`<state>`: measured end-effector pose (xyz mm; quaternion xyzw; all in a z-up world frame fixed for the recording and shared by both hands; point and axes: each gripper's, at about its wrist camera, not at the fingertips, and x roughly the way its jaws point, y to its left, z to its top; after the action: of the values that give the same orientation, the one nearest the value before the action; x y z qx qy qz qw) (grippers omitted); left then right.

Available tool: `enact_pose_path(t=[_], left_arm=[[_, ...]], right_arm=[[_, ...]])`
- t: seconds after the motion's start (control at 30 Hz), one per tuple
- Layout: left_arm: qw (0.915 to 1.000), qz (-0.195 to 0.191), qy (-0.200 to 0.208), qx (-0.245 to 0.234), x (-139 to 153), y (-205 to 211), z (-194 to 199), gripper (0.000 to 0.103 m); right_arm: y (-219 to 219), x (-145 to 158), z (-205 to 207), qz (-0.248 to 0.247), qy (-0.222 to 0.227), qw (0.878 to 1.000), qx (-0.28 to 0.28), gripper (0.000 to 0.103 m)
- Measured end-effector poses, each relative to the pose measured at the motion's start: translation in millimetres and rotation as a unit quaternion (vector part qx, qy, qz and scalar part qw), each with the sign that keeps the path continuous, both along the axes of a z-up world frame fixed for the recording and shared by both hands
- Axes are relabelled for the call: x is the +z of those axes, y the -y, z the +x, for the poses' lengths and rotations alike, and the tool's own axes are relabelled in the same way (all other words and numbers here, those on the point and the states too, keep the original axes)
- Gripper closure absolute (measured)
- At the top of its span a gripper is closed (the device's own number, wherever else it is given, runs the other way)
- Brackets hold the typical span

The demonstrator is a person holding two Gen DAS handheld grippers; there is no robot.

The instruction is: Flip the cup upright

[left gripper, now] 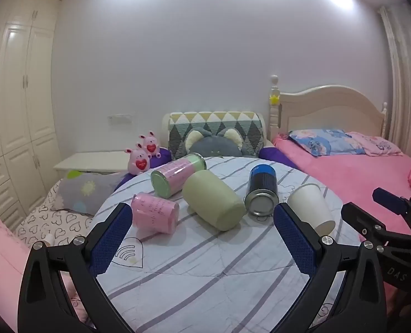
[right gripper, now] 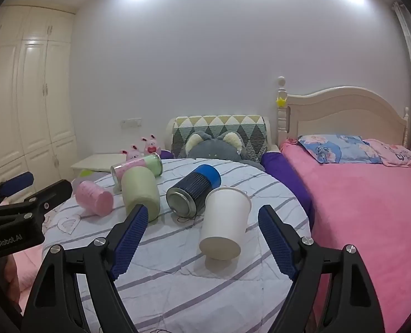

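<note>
A white paper cup [right gripper: 223, 221] lies on its side on the round striped table [right gripper: 177, 285], base toward me; it also shows in the left wrist view [left gripper: 311, 211]. A pale green cup [left gripper: 213, 204] [right gripper: 140, 193] and a pink cup [left gripper: 154, 216] [right gripper: 94, 198] also lie tipped over. My right gripper [right gripper: 202, 231] is open and empty, its blue pads either side of the white cup, slightly nearer me. My left gripper [left gripper: 202, 229] is open and empty, short of the green cup.
A blue-capped tin [right gripper: 193, 193] [left gripper: 261, 189] and a pink-and-green tin [left gripper: 177, 177] [right gripper: 139, 166] lie on the table too. A pink bed [right gripper: 372, 194] is to the right; plush toys [left gripper: 141, 155], cushions and a white wardrobe [left gripper: 17, 97] are behind and left.
</note>
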<state>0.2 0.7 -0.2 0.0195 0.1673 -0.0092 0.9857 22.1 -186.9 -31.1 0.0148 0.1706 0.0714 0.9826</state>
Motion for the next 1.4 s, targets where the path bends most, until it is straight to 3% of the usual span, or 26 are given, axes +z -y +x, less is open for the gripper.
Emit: enact_pose_path(t=[0.47, 1.4], left_arm=[[1.0000, -0.008, -0.003, -0.003, -1, -5, -3, 0.000], [0.9999, -0.005, -0.012, 0.000, 2, 2, 2, 0.000]], right_arm=[[-7, 7, -10, 0.000, 0.016, 1.000, 0.004, 0.020], [-6, 9, -7, -0.020, -0.015, 0.999, 0.024, 0.020]])
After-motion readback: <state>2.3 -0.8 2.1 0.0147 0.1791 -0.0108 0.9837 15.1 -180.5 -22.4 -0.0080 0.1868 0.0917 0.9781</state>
